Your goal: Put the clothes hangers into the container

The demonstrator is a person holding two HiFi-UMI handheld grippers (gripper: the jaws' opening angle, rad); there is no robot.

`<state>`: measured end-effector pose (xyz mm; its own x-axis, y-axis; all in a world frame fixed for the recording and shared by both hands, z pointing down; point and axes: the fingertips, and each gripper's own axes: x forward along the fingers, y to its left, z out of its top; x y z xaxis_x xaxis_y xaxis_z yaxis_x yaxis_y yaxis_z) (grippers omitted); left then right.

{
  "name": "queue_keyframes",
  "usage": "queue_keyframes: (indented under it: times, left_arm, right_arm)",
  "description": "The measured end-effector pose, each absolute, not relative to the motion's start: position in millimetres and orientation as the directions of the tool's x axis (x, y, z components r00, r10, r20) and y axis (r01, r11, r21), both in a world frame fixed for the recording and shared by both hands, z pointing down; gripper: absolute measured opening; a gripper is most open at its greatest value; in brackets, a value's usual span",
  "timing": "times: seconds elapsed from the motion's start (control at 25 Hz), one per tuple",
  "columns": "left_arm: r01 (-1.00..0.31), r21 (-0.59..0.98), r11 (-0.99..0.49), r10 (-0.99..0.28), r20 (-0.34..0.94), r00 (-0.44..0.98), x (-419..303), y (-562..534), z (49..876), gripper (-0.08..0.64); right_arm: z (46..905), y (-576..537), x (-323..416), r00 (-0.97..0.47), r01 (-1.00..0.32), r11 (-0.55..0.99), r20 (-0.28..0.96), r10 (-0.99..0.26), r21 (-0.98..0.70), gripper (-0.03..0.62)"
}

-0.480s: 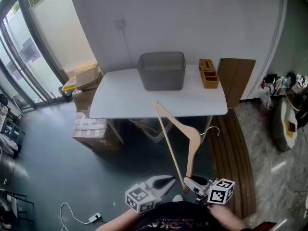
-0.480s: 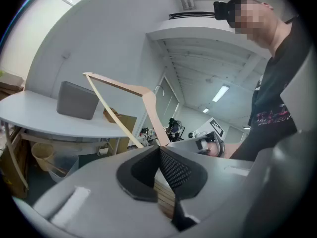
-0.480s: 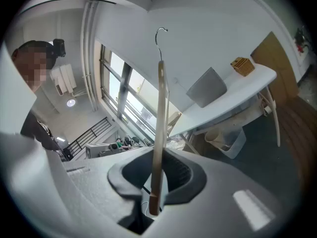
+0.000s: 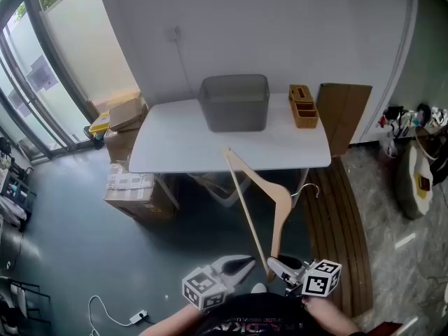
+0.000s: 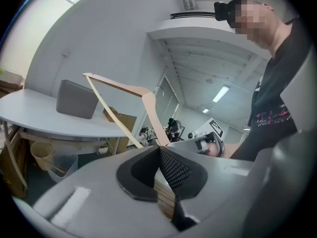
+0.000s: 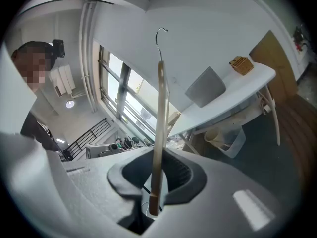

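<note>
As you are looking down in the head view, your right gripper (image 4: 280, 265) is clamping the lower end of a wooden clothes hanger (image 4: 281, 215). The hanger is rising in the air in front of the white table (image 4: 175, 142), well apart from the gray container (image 4: 234, 103) standing at the table's far side. A wooden organizer (image 4: 303, 107) is sitting just beside the container. Your left gripper (image 4: 241, 263) is hovering near the hanger's end, not touching it.

In the left gripper view, the jaws are pressing together at their tips with nothing between them, and the hanger is crossing behind them.

In the right gripper view, the jaws are closing tightly on the hanger's wooden arm, with its metal hook (image 6: 159, 33) pointing upward.
</note>
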<state>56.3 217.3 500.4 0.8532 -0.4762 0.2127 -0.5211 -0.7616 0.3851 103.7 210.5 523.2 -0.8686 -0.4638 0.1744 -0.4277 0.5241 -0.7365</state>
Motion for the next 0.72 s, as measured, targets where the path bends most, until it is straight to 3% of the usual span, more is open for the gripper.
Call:
queue_keyframes:
  times: [0.72]
  left_arm:
    - [-0.527,0.383,-0.759,-0.478,0.221,0.850,63.0,194.8,497.5,0.002]
  right_arm:
    - [517.8,183.0,123.8,-0.838,-0.477,0.533,0.179,-0.515,-0.699,0.058]
